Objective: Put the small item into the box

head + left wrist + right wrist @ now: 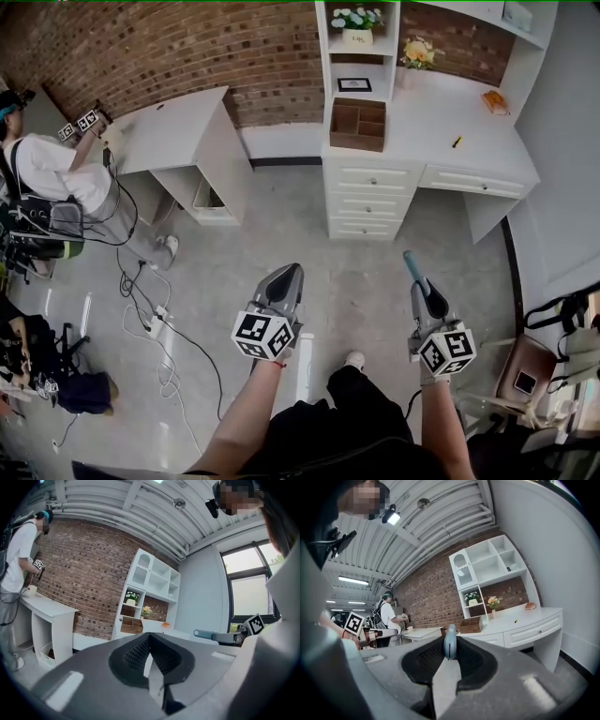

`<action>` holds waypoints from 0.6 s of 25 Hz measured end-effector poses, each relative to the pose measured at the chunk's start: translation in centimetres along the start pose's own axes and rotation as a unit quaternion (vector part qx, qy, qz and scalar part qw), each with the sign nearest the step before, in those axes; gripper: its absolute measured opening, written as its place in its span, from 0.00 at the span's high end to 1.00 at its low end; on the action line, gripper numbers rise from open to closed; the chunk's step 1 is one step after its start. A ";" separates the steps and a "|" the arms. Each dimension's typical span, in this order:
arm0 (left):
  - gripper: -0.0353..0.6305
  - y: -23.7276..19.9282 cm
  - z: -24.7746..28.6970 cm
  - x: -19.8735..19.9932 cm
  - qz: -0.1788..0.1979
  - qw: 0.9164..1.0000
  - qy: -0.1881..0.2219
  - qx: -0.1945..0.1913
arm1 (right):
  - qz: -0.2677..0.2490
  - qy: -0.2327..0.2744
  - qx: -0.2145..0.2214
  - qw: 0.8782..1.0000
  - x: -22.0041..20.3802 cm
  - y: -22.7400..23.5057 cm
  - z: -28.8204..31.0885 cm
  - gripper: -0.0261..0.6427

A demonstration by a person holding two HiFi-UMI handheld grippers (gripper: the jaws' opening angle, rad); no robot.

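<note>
A brown wooden box (357, 124) with compartments stands at the back of the white desk (441, 131), under the shelf unit. A small yellow and black item (457, 142) lies on the desktop to the right of it. Both grippers are held over the floor, well short of the desk. My left gripper (296, 270) is shut with nothing in it, its tips meeting (149, 635). My right gripper (409, 255) has blue tips pressed together (450, 641), also holding nothing. The box (471, 625) and the small item (515, 620) show far ahead in the right gripper view.
A person (47, 169) stands at a second white table (178, 127) at the left. Cables (159, 328) trail over the grey floor. An orange object (495, 101) and flowers (417, 53) sit on the desk. A chair (525, 375) stands at the right.
</note>
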State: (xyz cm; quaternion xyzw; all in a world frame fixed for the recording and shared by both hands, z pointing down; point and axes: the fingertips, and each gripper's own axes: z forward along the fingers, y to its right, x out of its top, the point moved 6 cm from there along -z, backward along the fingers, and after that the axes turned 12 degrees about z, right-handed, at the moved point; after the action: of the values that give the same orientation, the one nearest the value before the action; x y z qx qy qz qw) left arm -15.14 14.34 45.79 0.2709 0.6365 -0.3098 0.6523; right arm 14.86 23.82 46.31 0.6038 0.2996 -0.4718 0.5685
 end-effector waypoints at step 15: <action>0.95 0.2 8.7 -0.1 -0.003 1.000 0.004 0.016 | 0.003 -0.001 0.017 1.000 3.3 7.0 5.5 0.86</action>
State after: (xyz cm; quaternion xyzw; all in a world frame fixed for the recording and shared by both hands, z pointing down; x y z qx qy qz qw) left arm -9.24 7.92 46.23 0.2808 0.6348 -0.3209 0.6444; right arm 21.14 16.71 46.69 0.6136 0.2895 -0.4755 0.5600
